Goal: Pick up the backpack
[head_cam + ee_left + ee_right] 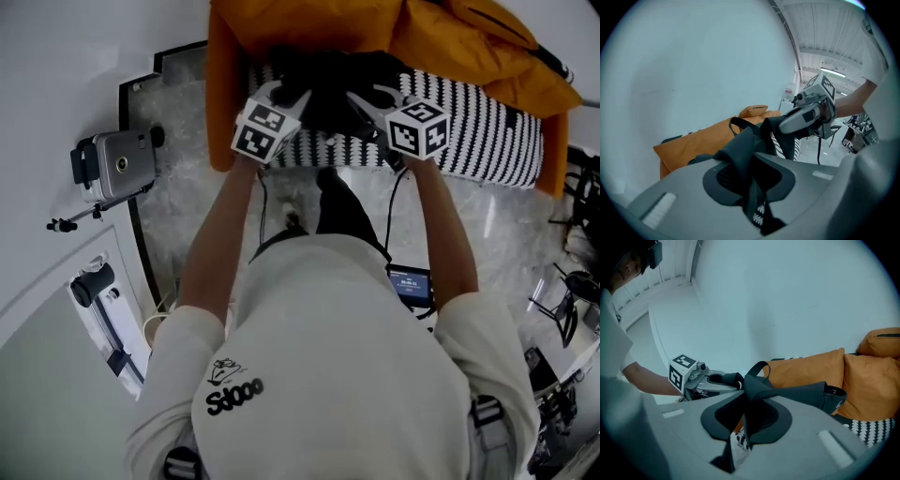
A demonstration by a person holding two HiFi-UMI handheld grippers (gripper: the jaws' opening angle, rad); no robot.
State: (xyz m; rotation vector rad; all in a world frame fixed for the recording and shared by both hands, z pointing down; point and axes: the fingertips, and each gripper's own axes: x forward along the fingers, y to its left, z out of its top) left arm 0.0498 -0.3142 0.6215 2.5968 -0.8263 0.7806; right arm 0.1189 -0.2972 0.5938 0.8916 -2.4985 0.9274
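Observation:
The dark backpack hangs between my two grippers above a striped sofa seat. My left gripper is shut on one dark shoulder strap, which runs up between its jaws in the left gripper view. My right gripper is shut on the other strap. In the right gripper view the backpack's body stretches away to the right, in front of the orange cushions. Each gripper shows in the other's view: the right gripper and the left gripper, close together. Most of the bag's body is hidden behind the grippers.
Orange cushions lie on the sofa against a white wall. A camera on a small tripod stands at the left on the marble floor. A device with a lit screen hangs at the person's waist. Dark equipment crowds the right edge.

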